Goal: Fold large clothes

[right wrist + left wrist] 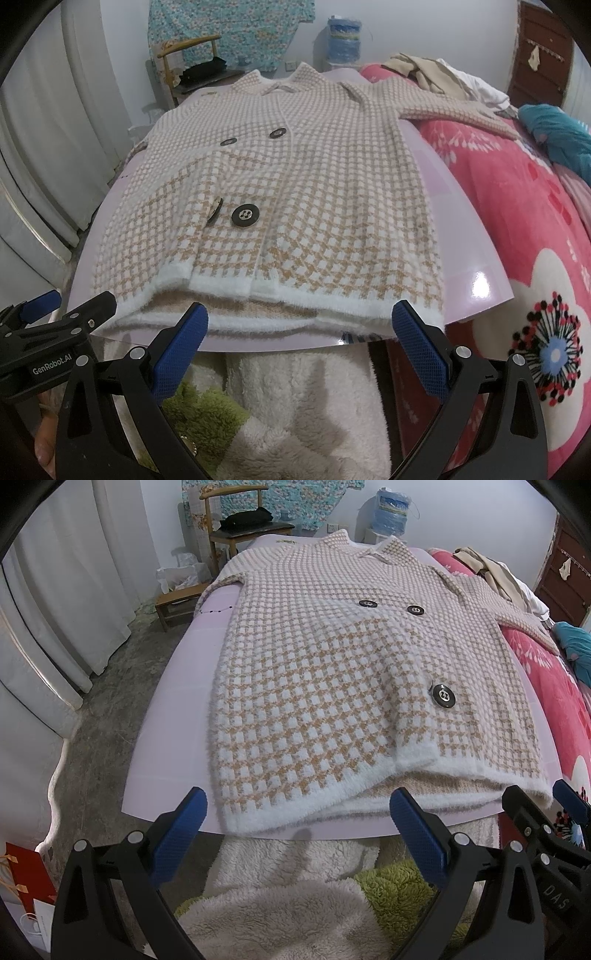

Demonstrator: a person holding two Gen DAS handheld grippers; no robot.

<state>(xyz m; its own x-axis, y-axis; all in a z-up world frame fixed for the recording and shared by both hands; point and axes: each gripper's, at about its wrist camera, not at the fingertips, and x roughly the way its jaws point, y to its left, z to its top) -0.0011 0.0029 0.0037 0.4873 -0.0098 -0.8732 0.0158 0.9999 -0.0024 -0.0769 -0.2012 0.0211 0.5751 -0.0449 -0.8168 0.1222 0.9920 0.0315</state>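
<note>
A tan-and-white houndstooth knit coat (332, 672) with black buttons lies flat, front up, on a pink board (177, 709), its white hem toward me. It also shows in the right wrist view (303, 192), one sleeve stretched right onto the bed. My left gripper (299, 805) is open and empty just in front of the hem's left part. My right gripper (300, 321) is open and empty at the hem's right part. Each gripper shows at the edge of the other's view.
A red floral blanket (517, 221) covers the bed on the right, with loose clothes (436, 74) at the back. A wooden chair (236, 520) and a small stool (177, 602) stand far left. Fluffy white and green fabric (295, 897) lies below the board.
</note>
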